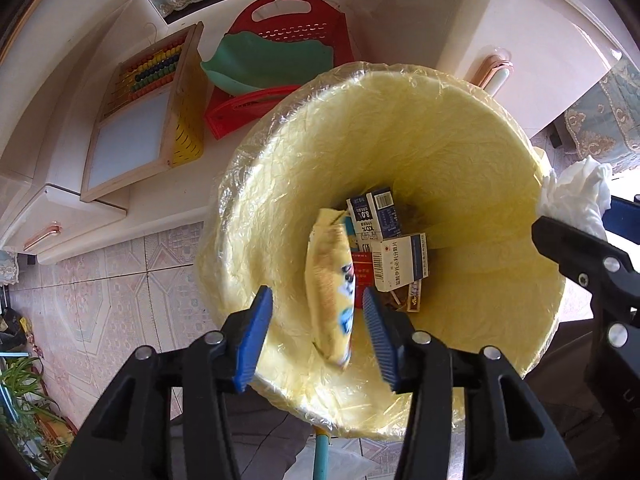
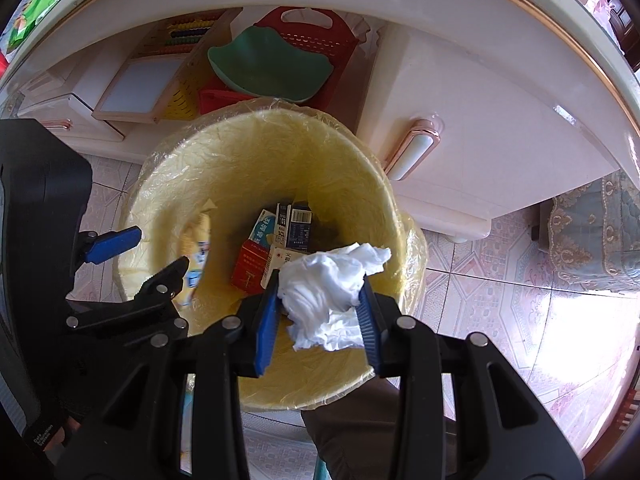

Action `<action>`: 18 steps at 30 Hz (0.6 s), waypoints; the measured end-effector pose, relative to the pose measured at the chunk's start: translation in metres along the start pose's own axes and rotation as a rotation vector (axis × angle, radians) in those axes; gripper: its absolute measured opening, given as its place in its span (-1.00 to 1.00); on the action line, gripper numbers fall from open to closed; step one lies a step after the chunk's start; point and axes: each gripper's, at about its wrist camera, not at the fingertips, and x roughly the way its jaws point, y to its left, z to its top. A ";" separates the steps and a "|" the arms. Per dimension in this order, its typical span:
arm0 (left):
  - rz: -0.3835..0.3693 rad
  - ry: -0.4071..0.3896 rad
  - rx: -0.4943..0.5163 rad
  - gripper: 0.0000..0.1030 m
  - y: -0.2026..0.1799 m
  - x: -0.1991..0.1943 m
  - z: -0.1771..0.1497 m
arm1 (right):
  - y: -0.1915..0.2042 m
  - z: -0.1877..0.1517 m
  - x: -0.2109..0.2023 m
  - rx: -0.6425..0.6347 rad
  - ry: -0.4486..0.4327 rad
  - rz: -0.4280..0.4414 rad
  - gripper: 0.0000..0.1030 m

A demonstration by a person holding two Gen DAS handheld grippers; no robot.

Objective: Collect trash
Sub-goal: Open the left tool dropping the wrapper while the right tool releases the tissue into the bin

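Gaping wide around yellow packet (image 1: 330,280), left gripper (image 1: 318,322); right gripper (image 2: 320,308) pinching crumpled tissue (image 2: 332,292) over bin (image 2: 224,152).

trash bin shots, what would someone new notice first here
The big yellow bin with its clear liner fills the middle of both views, with small cardboard boxes at its bottom. Over its opening, the right gripper pinches a crumpled white tissue. The left gripper stands open around a yellow snack wrapper, which seems to be dropping in.
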 end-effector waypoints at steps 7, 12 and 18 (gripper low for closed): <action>0.015 0.005 -0.014 0.09 0.005 -0.002 0.001 | 0.006 0.006 0.011 -0.013 0.018 0.027 -0.32; 0.024 0.004 -0.058 0.17 0.021 -0.005 0.000 | 0.014 0.014 0.021 -0.021 0.040 0.086 -0.29; 0.033 0.000 -0.084 0.18 0.032 -0.008 0.001 | 0.016 0.020 0.026 0.011 0.038 0.100 0.09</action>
